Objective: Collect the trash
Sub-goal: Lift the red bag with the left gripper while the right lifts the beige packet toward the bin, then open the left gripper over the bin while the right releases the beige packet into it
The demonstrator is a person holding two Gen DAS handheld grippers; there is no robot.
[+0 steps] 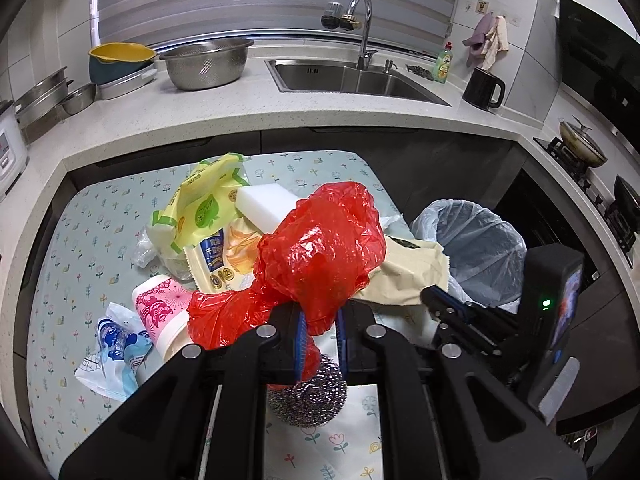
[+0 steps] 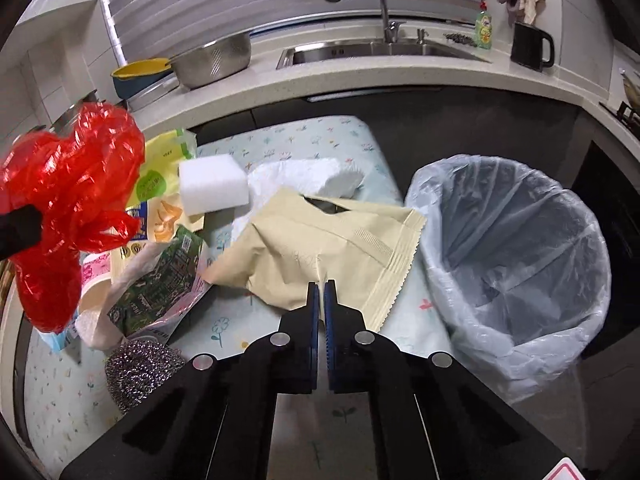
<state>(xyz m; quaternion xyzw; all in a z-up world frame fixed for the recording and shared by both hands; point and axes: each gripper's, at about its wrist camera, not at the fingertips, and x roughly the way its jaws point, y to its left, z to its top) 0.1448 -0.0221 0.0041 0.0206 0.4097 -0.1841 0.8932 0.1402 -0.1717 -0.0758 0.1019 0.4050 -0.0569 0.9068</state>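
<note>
Left wrist view is showing the left tool (image 1: 320,320) clenching a crumpled red plastic bag (image 1: 320,240), holding it up above a low surface (image 1: 80,240) that is wearing a pale cloth with small flower prints. Under the bag a steel scouring ball (image 1: 308,396) is sitting on the cloth, and the rest of the trash is lying in a heap: a yellow-green wrapper (image 1: 204,196), a white sponge block (image 1: 264,204), a pink paper cup (image 1: 160,308) on its side, a blue-and-white wrapper (image 1: 116,344) near the left edge. The right wrist view is looking down on the right tool (image 2: 321,292), its blue pads drawn together and pinching the near edge of a beige paper pouch (image 2: 320,240), which is lying flat on the cloth just beside a bin lined with a clear bag (image 2: 512,256); the bin is standing off the right edge of the surface. A green printed packet (image 2: 160,280) is resting just left of the pouch, a white crumpled tissue (image 2: 304,176) behind it. Around all this a speckled pale kitchen counter (image 1: 240,112) is curving, carrying a steel colander (image 1: 204,62), a yellow bowl (image 1: 120,54), a steel sink (image 1: 352,78) with a tall tap (image 1: 362,28), a green soap bottle (image 1: 444,64) and a black mug (image 1: 482,88). Grey blinds are covering the window behind, and a pan (image 1: 582,142) is sitting on the hob at far right.
</note>
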